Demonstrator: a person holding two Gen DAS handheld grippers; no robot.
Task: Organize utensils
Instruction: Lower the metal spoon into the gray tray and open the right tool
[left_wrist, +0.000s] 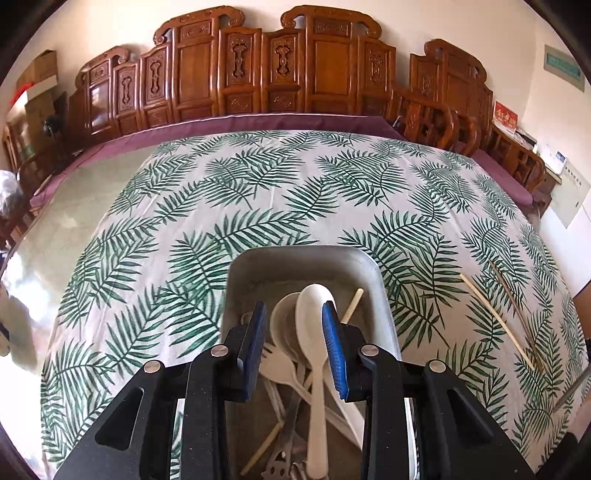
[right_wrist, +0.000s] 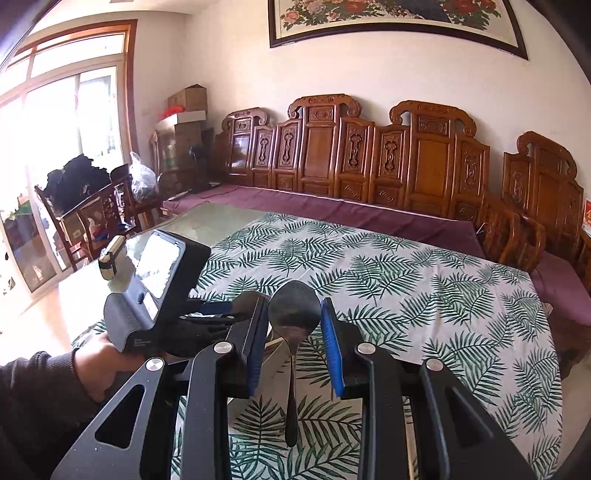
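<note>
Cream spoon among trayed utensils

Left gripper: matte black angular arms, blue ribbed pads, round silver screws. Right gripper: identical build. Person's hand (left side): dark grey knit sleeve.

Wall: cream, bare beside a framed flower painting
Bench: carved wood backs ahead of the tool, purple cushion
Window: far left, bright daylight
Chair: left, dark clothes piled on it
Boxes: stacked in left corner
</note>
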